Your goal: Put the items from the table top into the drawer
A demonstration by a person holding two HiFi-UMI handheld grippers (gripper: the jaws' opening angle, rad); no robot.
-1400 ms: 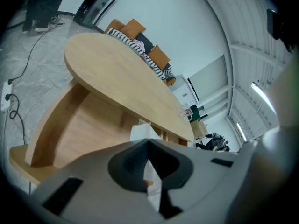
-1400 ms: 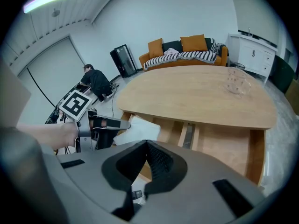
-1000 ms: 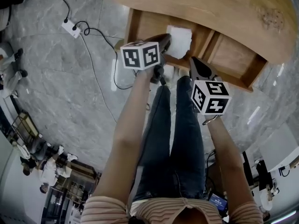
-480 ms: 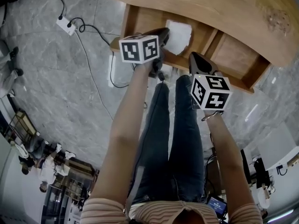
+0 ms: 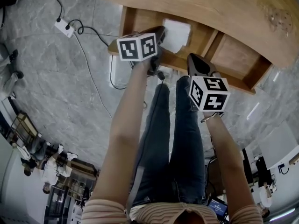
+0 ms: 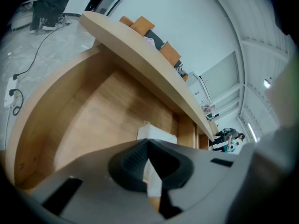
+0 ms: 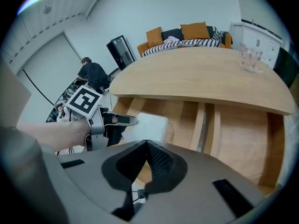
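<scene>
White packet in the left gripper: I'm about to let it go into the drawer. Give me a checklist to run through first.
1. Drawer open: ok, it stands pulled out below the table top.
2. White packet above the drawer: ok, it lies within the drawer's outline in the head view.
3. Left gripper grip: ok, fingers closed on the packet's edge.
4. Packet resting on the drawer floor: cannot tell.
5. Right gripper out of the way: ok, shut, empty, apart from the packet.
6. Table top emptied: not ok, a glass stands on it.
</scene>
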